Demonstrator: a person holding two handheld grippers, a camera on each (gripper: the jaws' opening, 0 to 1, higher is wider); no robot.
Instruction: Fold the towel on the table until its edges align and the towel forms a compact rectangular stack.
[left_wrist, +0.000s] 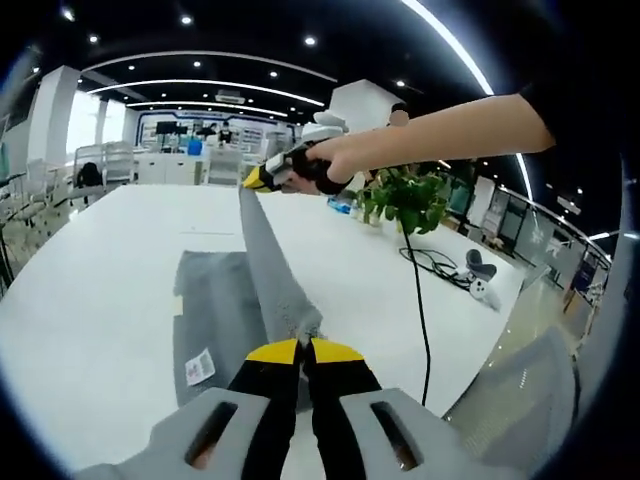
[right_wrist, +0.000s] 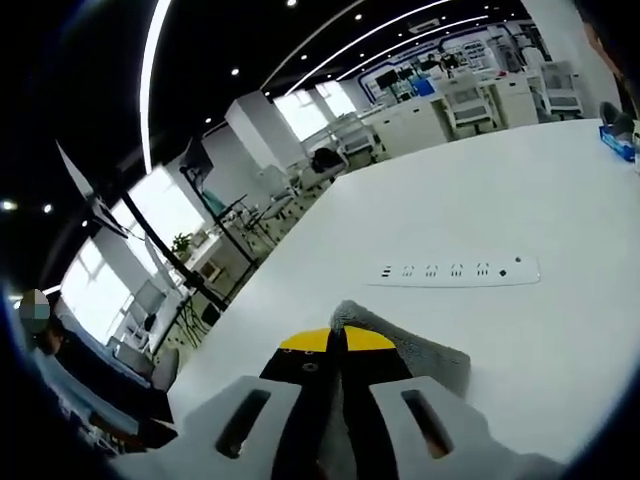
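A grey towel (left_wrist: 222, 310) with a white label lies partly on the white table (left_wrist: 100, 290). One edge is lifted and stretched taut between both grippers. My left gripper (left_wrist: 303, 345) is shut on the near corner. In the left gripper view the right gripper (left_wrist: 258, 178), held by a person's hand, pinches the far corner above the table. In the right gripper view my right gripper (right_wrist: 336, 338) is shut on a grey towel corner (right_wrist: 400, 350).
A white power strip (right_wrist: 460, 270) lies on the table beyond the right gripper. A potted green plant (left_wrist: 405, 197), a black cable (left_wrist: 420, 300) and a small blue item sit at the table's right side. Chairs and desks stand beyond.
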